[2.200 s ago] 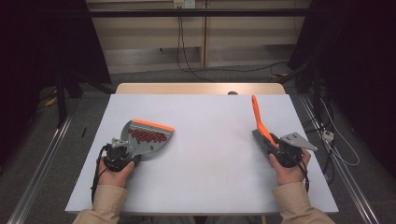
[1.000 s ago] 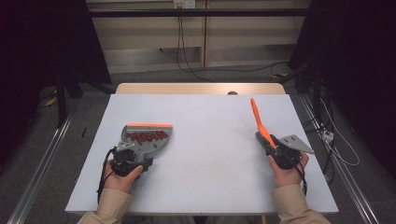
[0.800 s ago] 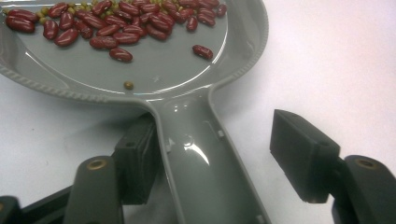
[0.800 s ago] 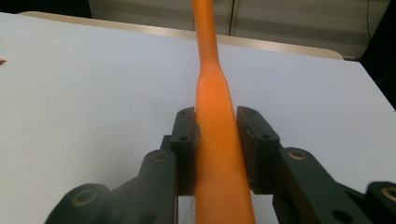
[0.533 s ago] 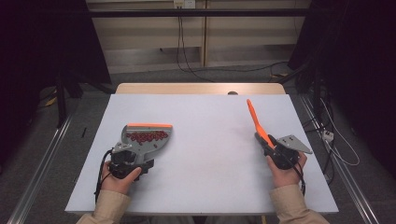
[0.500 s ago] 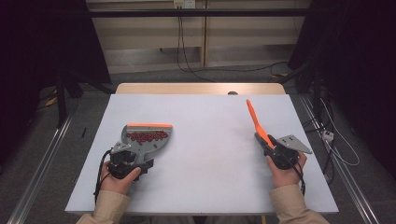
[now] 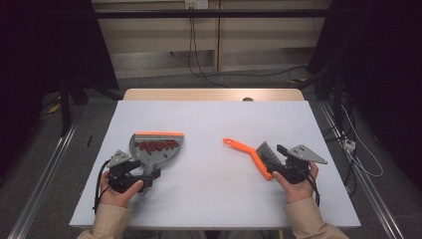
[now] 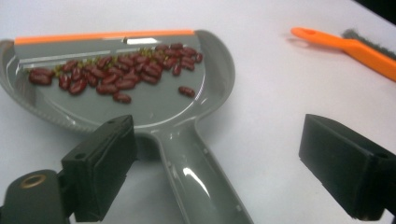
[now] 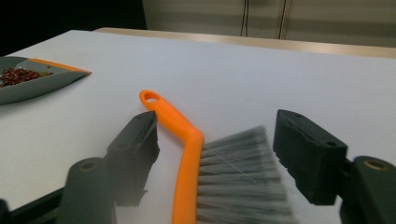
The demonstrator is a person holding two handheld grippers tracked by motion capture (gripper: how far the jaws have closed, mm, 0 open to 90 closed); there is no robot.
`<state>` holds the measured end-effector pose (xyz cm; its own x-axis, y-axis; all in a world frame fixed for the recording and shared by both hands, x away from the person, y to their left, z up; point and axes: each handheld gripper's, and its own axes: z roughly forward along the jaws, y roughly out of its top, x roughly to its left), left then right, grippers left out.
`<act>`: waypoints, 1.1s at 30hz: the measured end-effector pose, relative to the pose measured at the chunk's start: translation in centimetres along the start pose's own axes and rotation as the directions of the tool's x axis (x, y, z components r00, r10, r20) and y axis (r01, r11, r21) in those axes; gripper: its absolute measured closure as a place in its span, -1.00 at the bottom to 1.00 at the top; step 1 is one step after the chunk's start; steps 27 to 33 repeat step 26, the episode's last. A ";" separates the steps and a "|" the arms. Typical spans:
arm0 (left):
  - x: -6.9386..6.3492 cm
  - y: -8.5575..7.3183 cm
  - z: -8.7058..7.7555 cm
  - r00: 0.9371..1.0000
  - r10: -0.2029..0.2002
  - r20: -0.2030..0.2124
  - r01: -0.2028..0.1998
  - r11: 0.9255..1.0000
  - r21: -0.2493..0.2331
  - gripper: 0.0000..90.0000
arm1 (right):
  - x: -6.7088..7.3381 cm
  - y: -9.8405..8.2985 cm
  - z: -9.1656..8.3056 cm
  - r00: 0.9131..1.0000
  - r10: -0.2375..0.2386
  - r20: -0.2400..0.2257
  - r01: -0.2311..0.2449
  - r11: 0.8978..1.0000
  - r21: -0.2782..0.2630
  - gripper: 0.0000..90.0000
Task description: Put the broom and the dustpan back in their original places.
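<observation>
Both grippers' fingers had just been opened. The dustpan with red beans was set down on the worktop at left, the brush laid flat at right; sweeping appeared finished.

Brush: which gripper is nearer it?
Right. The right gripper straddles the brush, fingers open around it; the left gripper sits across the table at the dustpan.

white table, black cables on the floor beyond, metal rail at left
</observation>
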<state>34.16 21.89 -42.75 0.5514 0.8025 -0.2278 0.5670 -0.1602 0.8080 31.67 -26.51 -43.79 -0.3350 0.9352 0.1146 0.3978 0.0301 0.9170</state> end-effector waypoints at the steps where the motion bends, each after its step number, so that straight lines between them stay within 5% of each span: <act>1: 0.0 0.0 0.0 1.000 0.005 0.013 -0.005 1.000 -0.010 -0.77 | 0.0 0.0 0.0 1.000 0.008 -0.012 -0.008 1.000 -0.003 -0.38; 6: 0.1 0.3 -0.2 0.998 0.024 0.055 -0.020 0.998 -0.067 -0.80 | -0.2 -0.3 -0.8 0.998 0.025 -0.055 -0.025 1.000 -0.010 -0.42; 15: 0.3 0.0 -0.7 0.993 0.064 0.101 -0.054 0.994 -0.097 -0.83 | -0.6 -1.0 -2.3 0.995 0.014 -0.100 -0.012 1.000 0.015 -0.47; 33: 0.6 -0.3 -0.9 0.992 0.078 0.101 -0.066 0.991 -0.118 -0.84 | -0.4 -1.7 -2.6 0.993 -0.002 -0.114 0.006 0.999 0.037 -0.48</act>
